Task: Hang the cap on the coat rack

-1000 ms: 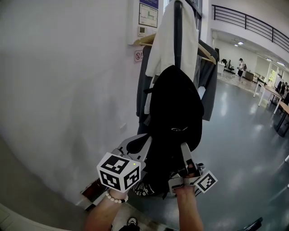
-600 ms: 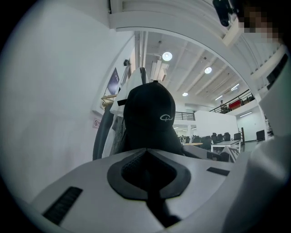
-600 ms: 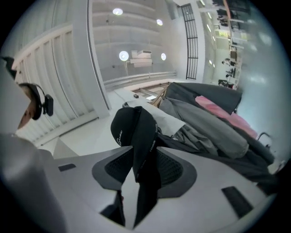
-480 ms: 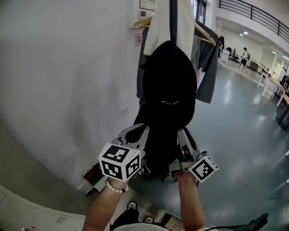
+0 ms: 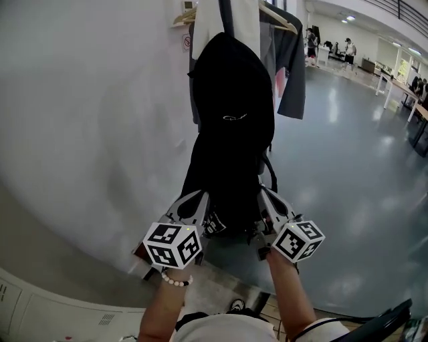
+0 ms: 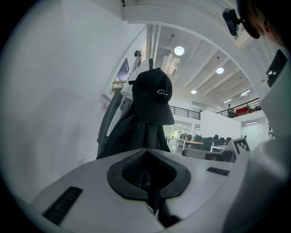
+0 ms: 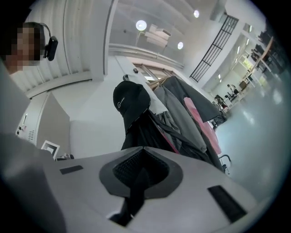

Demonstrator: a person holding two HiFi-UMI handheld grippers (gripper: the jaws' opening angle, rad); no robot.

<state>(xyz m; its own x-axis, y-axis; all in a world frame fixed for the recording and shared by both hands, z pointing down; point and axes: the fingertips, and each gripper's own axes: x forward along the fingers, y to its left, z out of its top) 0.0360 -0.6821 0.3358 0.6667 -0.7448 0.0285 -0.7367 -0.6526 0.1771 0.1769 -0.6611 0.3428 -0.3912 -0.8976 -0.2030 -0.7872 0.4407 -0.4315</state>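
The black cap point(image 5: 231, 100) with a small white logo hangs high on the coat rack point(image 5: 226, 15), over a dark coat point(image 5: 227, 180). The left gripper view shows the cap point(image 6: 153, 94) from below, brim forward; in the right gripper view the cap point(image 7: 131, 102) tops the clothes. My left gripper point(image 5: 198, 197) and right gripper point(image 5: 263, 194) sit low on either side of the dark coat's bottom, well beneath the cap. Both are shut with nothing between the jaws, as the left gripper point(image 6: 148, 154) and right gripper point(image 7: 143, 152) show in their own views.
A white garment point(image 5: 208, 20) and a grey jacket point(image 5: 291, 63) hang on wooden hangers on the same rack. A white wall point(image 5: 87, 120) stands close on the left. Glossy grey floor point(image 5: 354, 174) spreads right, with desks and people far off. A dark chair edge point(image 5: 384, 320) is at bottom right.
Both grippers have drawn back and down from the cap, which stays on the rack. The head view has tipped lower, showing more floor and my body.
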